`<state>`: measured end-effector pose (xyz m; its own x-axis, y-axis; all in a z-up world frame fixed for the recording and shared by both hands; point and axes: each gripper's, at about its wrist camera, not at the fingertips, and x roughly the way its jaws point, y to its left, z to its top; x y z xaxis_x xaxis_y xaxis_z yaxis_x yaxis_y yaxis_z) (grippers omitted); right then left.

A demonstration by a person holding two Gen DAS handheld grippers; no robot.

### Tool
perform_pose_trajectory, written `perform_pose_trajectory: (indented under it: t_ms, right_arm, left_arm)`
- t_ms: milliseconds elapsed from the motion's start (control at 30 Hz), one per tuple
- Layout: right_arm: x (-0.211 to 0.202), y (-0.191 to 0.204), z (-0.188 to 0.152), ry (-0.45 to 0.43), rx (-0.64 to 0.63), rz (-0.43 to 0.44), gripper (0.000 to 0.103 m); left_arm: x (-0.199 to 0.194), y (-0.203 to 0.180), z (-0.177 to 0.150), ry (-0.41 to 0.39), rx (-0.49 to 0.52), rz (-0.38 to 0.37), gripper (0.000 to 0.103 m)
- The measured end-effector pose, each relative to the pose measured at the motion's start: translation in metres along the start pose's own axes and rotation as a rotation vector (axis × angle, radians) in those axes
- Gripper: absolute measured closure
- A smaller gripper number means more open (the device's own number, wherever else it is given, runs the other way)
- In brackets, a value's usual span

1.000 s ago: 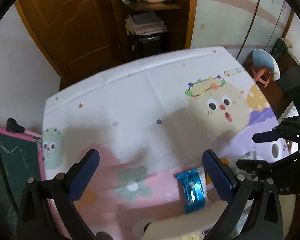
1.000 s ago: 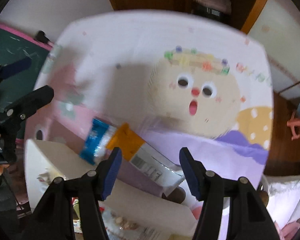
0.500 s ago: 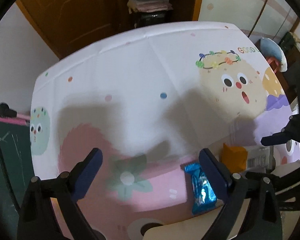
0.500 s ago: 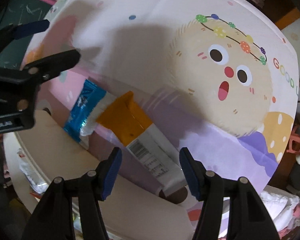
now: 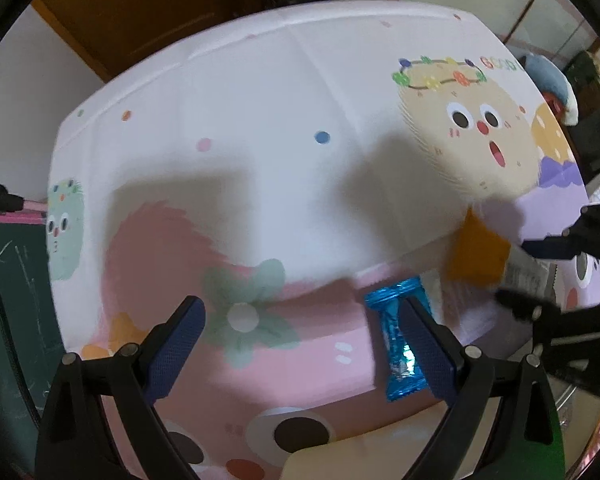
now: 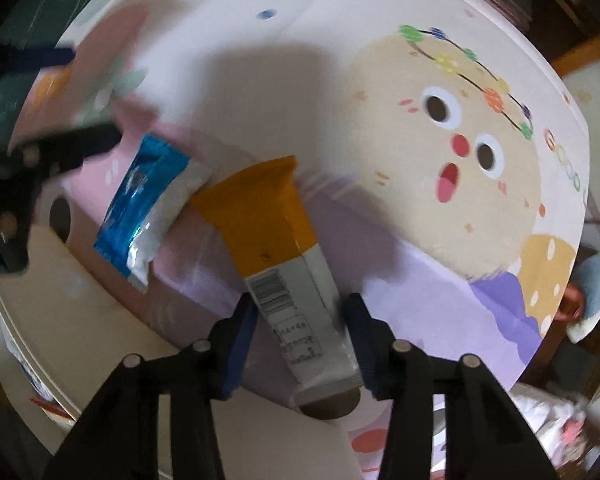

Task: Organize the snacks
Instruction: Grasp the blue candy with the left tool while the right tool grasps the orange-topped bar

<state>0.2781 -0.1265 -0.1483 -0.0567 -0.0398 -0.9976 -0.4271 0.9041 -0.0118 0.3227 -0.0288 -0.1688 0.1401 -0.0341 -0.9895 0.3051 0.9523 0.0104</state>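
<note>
I've lowered both tools toward the tablecloth [image 5: 260,100]. My right gripper [image 6: 300,320] has been closing around the orange-and-white packet [image 6: 284,248], not yet pinching. My left gripper [image 5: 300,340] stays spread; the blue snack [image 5: 400,344] lies at its three o'clock.

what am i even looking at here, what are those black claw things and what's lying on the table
They are two hand-held grippers, one in each of a person's hands, with a wide-angle camera on each looking down along its fingers. One picture comes from each. The left gripper is wide open above a cartoon tablecloth, with a blue snack wrapper next to its right finger. The right gripper straddles an orange and white snack packet; its jaws have just been closing, but I cannot tell whether the pads press on it yet. Both snacks lie side by side on the cloth, near a pale tray at the table's near edge.
</note>
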Motion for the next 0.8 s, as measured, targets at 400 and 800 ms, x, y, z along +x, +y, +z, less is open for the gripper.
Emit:
perform_pose_trajectory:
  t_ms: [400,800]
  right_arm:
    - [-0.022,-0.05,-0.016,-0.097,0.278,0.097,0.07]
    - [-0.028,-0.067,-0.012,-0.106,0.314,0.14,0.071]
  left_arm:
    - [0.031,-0.063,0.015,0.1,0.157,0.084,0.006]
    - [0.03,-0.068,0.029,0.23,0.082,-0.018,0.044]
